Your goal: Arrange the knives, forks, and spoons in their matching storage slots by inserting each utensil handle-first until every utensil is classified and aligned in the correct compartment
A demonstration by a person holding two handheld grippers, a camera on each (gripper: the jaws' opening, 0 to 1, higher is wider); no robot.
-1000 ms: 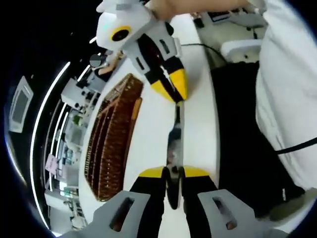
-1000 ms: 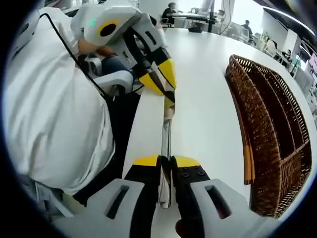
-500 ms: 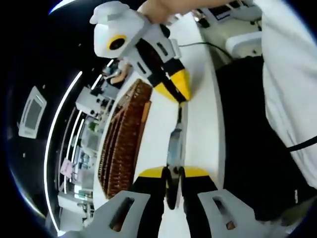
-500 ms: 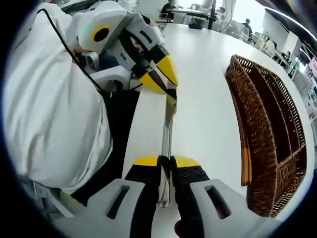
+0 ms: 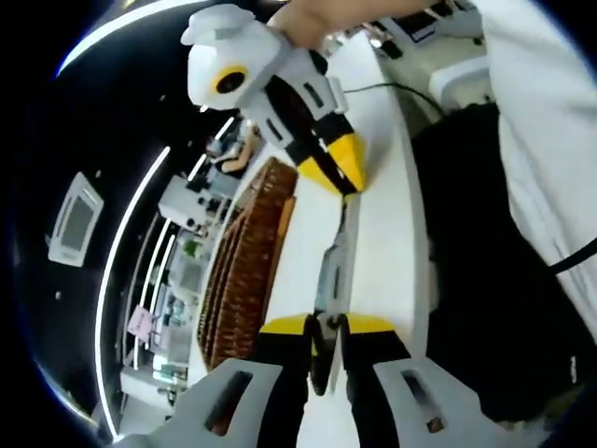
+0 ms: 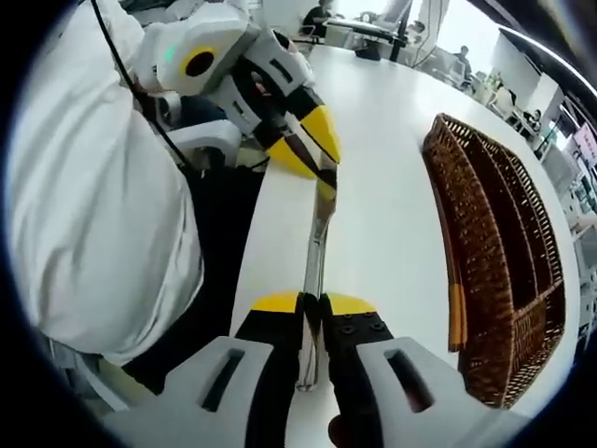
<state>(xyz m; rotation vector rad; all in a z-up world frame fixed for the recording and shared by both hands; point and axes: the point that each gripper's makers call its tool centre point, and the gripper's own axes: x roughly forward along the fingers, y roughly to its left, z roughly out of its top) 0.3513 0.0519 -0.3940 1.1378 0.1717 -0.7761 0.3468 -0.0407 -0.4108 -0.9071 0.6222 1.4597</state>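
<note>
Utensil (image 6: 318,217), a single metal piece, was held in the air above the white tabletop (image 6: 392,187), pinched at both ends: right gripper (image 6: 312,308) had its yellow-tipped jaws pressed on one end, left gripper (image 5: 328,324) had its jaws clamped on the other end of the same piece. In the left gripper view the utensil (image 5: 334,271) ran from that gripper's jaws up to the right gripper (image 5: 347,177) coming in from the top; in the right gripper view the left gripper (image 6: 317,149) came in from the upper left. Could not tell if it was a knife, fork or spoon; the working end was hidden between jaws. Wicker storage tray (image 6: 504,271) with long slots sat on the tabletop, off to the side of the utensil and well apart from it, also seen in the left gripper view (image 5: 244,271). A thin orange strip (image 6: 455,313) ran along the tray's near edge; unclear what it was. The slots I could see looked bare, no handles sticking out, so my read was that the task was early: this piece was not yet inserted, probably being re-gripped or turned between hands, and all sorting was left. Person's white sleeve (image 6: 93,187) was beside the grippers. No brand, label or readable writing anywhere.
</note>
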